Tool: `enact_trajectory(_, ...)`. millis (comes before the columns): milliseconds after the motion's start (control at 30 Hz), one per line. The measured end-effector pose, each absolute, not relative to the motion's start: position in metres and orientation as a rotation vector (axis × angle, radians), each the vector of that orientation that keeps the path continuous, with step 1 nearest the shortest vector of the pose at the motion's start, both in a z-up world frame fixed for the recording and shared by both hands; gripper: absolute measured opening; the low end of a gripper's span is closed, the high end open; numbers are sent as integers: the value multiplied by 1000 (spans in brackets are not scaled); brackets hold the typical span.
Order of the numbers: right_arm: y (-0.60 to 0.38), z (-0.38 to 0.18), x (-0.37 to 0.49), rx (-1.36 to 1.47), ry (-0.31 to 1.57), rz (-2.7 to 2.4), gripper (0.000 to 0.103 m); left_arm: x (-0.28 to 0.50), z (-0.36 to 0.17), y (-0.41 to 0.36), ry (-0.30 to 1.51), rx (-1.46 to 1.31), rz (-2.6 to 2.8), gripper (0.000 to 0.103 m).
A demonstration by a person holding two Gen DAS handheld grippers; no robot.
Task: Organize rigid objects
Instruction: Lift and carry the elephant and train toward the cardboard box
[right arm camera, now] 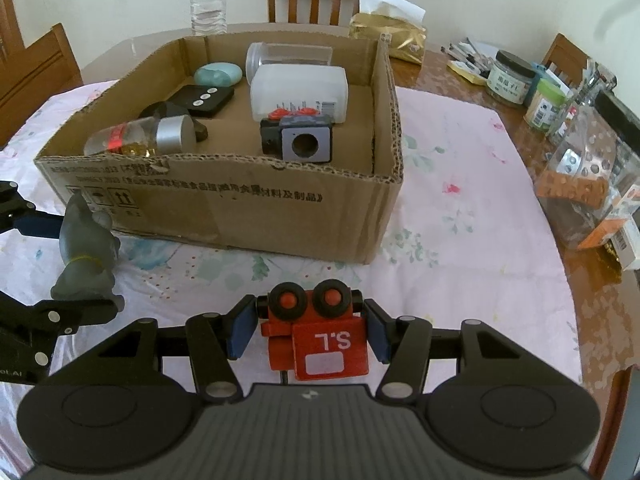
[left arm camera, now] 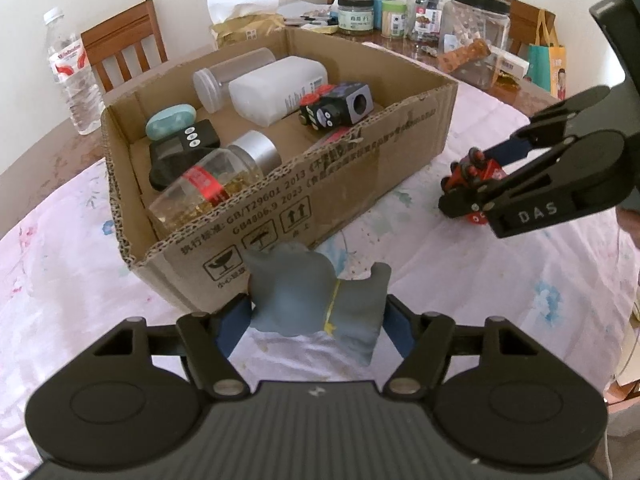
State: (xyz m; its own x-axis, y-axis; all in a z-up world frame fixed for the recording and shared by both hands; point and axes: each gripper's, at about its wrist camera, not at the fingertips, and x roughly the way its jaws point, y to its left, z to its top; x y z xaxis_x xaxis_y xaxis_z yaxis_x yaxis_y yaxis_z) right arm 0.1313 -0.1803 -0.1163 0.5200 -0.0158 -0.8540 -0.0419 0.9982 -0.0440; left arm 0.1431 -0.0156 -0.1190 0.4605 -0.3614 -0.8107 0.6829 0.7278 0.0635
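A grey cat figurine [left arm camera: 316, 300] stands on the floral cloth [left arm camera: 60, 280] just before the cardboard box [left arm camera: 320, 184], between the left gripper [left arm camera: 316, 320] pads, contact unclear. The right gripper [right arm camera: 306, 330] clamps a red toy train [right arm camera: 316, 336]; only its own view shows the "S.L" label. A black toy train [right arm camera: 298, 138] lies inside the box.

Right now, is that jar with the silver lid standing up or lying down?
Lying down: the jar rests on its side inside the cardboard box, lid pointing sideways.
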Motion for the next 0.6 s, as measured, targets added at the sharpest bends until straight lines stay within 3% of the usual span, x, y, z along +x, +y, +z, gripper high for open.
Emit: enact_trajectory(600,-178,-56,122,-162,997,148,62,130,-55,-1,851,385,-650,70)
